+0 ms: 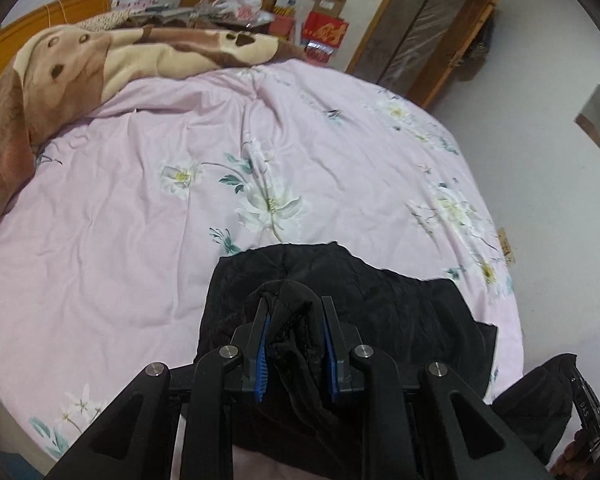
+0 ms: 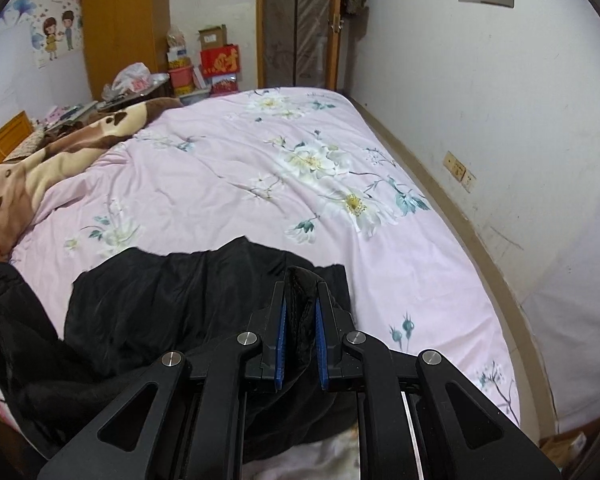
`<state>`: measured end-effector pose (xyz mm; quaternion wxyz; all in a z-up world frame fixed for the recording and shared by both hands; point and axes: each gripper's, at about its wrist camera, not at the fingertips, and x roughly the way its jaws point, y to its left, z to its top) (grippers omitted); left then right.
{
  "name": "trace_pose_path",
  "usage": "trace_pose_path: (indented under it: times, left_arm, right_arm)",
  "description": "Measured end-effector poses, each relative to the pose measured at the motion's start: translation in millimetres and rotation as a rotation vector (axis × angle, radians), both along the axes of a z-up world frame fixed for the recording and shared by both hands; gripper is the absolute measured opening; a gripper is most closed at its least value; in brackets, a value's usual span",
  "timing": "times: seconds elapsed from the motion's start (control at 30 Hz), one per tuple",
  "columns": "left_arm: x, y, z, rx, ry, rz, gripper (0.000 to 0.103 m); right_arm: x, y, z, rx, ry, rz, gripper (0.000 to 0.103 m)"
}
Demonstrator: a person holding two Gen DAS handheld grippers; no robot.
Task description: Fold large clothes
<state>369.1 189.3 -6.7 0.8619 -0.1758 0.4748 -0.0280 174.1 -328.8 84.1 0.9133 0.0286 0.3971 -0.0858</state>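
Observation:
A large black garment (image 1: 400,312) lies spread on the near part of the pink floral bed cover (image 1: 260,152). My left gripper (image 1: 294,308) is shut on a bunched fold of its black fabric, held between the blue pads. In the right wrist view the same black garment (image 2: 172,300) stretches to the left, and my right gripper (image 2: 301,292) is shut on another bunched edge of it. Both grippers hold the fabric just above the bed cover (image 2: 300,184).
A brown and cream plush blanket (image 1: 80,64) is heaped at the head of the bed. A cluttered side table with boxes (image 2: 216,64) stands beyond it. A wall (image 2: 500,120) runs along the bed's right side. A wooden door (image 2: 296,24) is at the far end.

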Motion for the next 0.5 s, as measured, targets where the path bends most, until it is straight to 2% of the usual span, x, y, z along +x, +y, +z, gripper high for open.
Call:
trace_pose_path:
  times: [0.27,0.37,0.5]
  left_arm:
    - [56.7,22.3,-39.3,-0.033,0.100,0.072,0.026]
    - [74.0,28.3,-56.0,-0.049,0.132,0.091,0.032]
    - [87.7,36.4,-68.3,-0.064,0.118,0.070,0.042]
  right_arm:
    - [68.9,-11.2,-25.5,-0.015,0.099,-0.002,0.013]
    - [96.9,-16.5,-39.2,-0.003,0.146,0.002,0.016]
    - [124.9,-22.2,-52.5,0.018,0.173,0.001,0.021]
